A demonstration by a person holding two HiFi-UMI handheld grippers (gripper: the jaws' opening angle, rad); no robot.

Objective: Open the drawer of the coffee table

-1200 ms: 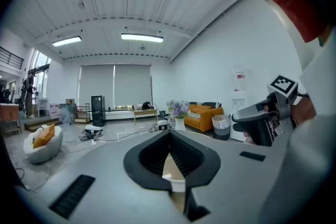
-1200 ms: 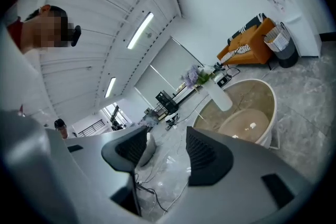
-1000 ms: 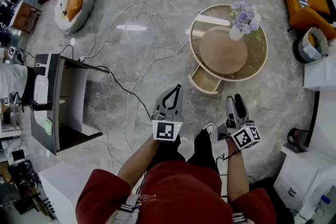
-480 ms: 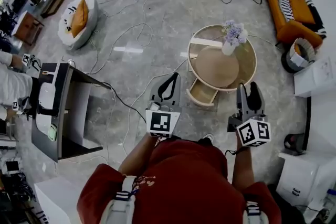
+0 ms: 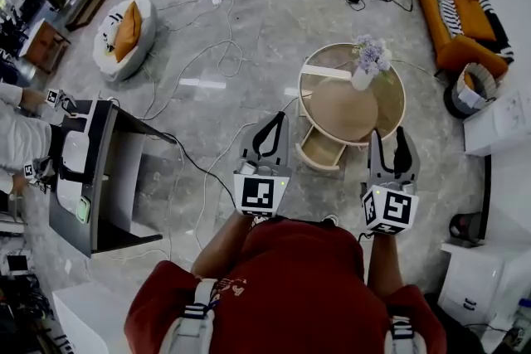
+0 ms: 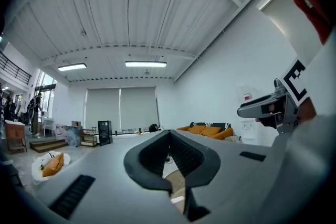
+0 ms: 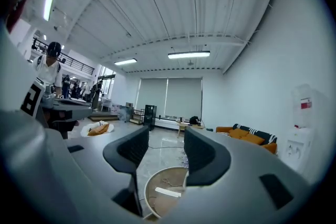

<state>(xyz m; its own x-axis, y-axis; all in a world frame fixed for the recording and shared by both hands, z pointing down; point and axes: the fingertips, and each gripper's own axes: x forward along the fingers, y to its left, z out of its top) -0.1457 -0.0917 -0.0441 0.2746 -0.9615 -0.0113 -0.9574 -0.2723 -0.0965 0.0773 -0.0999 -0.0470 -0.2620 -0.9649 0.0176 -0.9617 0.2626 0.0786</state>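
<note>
The round wooden coffee table (image 5: pixel 340 108) stands on the grey floor with a vase of purple flowers (image 5: pixel 367 62) on it. Its drawer (image 5: pixel 318 147) sticks out open on the near left side. My left gripper (image 5: pixel 280 118) is held level well above the floor, left of the drawer; its jaws meet at the tips, empty (image 6: pixel 169 132). My right gripper (image 5: pixel 389 135) hovers high over the table's near right rim. Its jaws are apart and closing a little with nothing between them (image 7: pixel 165 136); the table (image 7: pixel 163 191) shows below them.
A black open-fronted cabinet (image 5: pixel 91 178) stands at the left with a person's sleeve (image 5: pixel 17 137) beside it. Cables (image 5: pixel 207 79) trail across the floor. A white beanbag with an orange cushion (image 5: pixel 123 25), an orange sofa (image 5: pixel 460 4), a basket (image 5: pixel 469 87) and white units (image 5: pixel 498 124) ring the room.
Both grippers have risen toward the head camera. The right one has rolled so its marker cube now faces up squarely. The drawer stays open.
</note>
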